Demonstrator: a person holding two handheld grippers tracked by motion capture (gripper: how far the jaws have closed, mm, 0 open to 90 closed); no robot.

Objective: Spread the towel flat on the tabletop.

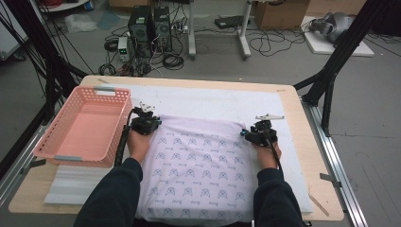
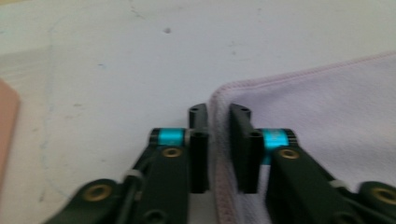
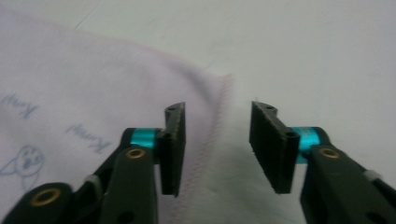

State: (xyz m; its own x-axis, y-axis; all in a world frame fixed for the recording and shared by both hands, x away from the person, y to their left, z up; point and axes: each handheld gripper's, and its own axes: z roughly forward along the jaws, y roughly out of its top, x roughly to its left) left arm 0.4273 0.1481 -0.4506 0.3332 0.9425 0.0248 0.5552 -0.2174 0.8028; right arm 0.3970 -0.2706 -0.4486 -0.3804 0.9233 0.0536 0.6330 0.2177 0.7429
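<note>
Where stitched, soft cloth (image 1: 196, 165) curves.

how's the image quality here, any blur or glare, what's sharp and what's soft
High view: even, soft room light, no glare, mildly soft; the printed cloth and pink basket read clearly. Left gripper view: the left hand-held gripper is fairly sharp, the cloth hem and white mat are blurred. Right gripper view: the right hand-held gripper is crisp, the cloth print is hazy.
</note>
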